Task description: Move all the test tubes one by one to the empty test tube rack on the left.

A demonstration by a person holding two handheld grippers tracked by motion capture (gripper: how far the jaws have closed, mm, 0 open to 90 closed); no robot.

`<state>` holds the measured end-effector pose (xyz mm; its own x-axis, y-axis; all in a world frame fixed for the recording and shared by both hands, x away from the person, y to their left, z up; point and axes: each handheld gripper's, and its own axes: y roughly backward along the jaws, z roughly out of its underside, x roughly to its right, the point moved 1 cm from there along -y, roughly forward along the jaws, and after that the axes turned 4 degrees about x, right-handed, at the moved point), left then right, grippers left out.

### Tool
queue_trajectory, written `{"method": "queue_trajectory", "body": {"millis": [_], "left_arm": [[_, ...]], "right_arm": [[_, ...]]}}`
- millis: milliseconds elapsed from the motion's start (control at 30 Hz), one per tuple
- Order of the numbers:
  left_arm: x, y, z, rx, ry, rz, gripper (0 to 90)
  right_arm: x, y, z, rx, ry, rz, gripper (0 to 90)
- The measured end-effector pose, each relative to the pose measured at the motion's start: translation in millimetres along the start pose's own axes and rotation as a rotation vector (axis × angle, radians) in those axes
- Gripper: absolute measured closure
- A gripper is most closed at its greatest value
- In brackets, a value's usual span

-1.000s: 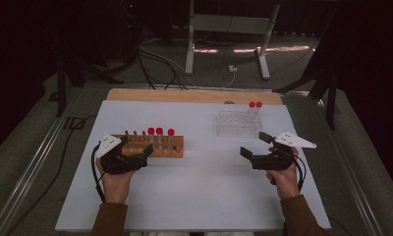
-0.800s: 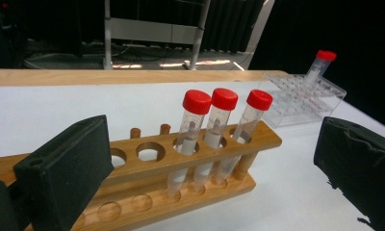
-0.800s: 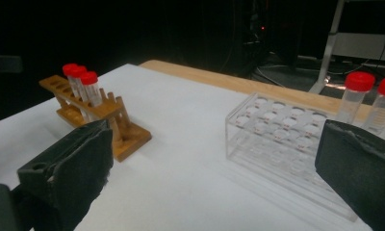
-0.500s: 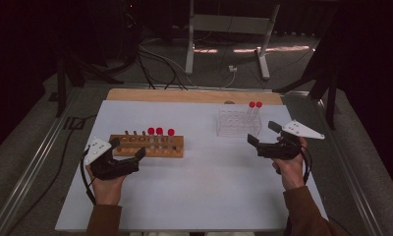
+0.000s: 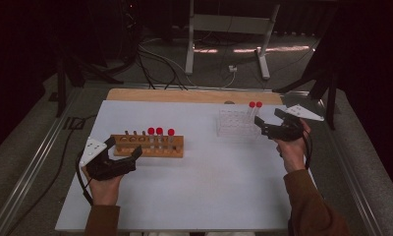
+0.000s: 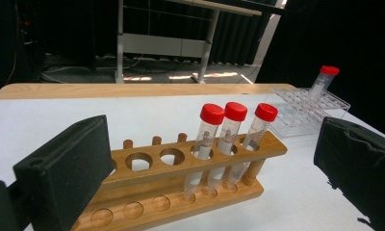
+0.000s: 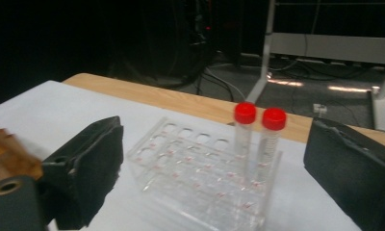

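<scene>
A wooden rack [image 5: 148, 145] holds three red-capped tubes [image 5: 159, 132] toward its right end. My left gripper [image 5: 125, 146] is open just in front of the rack's left end. In the left gripper view the wooden rack [image 6: 181, 163] and its tubes [image 6: 229, 125] stand between the wide jaws of the left gripper [image 6: 210, 159], untouched. A clear plastic rack [image 5: 236, 122] carries two red-capped tubes [image 5: 255, 104] at its far right corner. My right gripper [image 5: 266, 118] is open beside that corner. Its jaws have just been closing a little, with the two tubes [image 7: 258, 132] ahead between them but not touched.
A white sheet [image 5: 209, 182] covers the table, with a wooden strip [image 5: 184, 96] along its far edge. A metal rail [image 5: 32, 162] runs down the left side. Cables and a stand's legs [image 5: 224, 44] lie on the floor beyond. The clear rack [image 6: 306, 108] shows far right in the left gripper view.
My right gripper has moved away from me and a little up, to the right side of the clear rack. My left gripper has drawn back slightly toward the near left.
</scene>
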<state>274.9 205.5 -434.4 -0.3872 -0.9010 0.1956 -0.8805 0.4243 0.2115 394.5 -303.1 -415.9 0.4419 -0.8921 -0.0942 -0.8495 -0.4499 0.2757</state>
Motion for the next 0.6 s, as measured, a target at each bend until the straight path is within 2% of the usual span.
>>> {"method": "queue_trajectory", "body": {"millis": [167,433,600], "left_arm": [[-0.7,1.7,-1.6,0.008,0.000,-0.004,0.5],[-3.1,2.0,-0.4,0.012,0.012,-0.007,0.5],[-2.9,2.4,-1.4,0.017,0.012,-0.003,0.5]], "right_arm": [[11.8,-14.7,2.5,-0.018,-0.015,0.036,16.5],[26.8,-39.2,16.7,-0.055,-0.044,0.101,36.9],[31.7,-49.3,22.9,-0.073,-0.032,0.132,51.1]]}}
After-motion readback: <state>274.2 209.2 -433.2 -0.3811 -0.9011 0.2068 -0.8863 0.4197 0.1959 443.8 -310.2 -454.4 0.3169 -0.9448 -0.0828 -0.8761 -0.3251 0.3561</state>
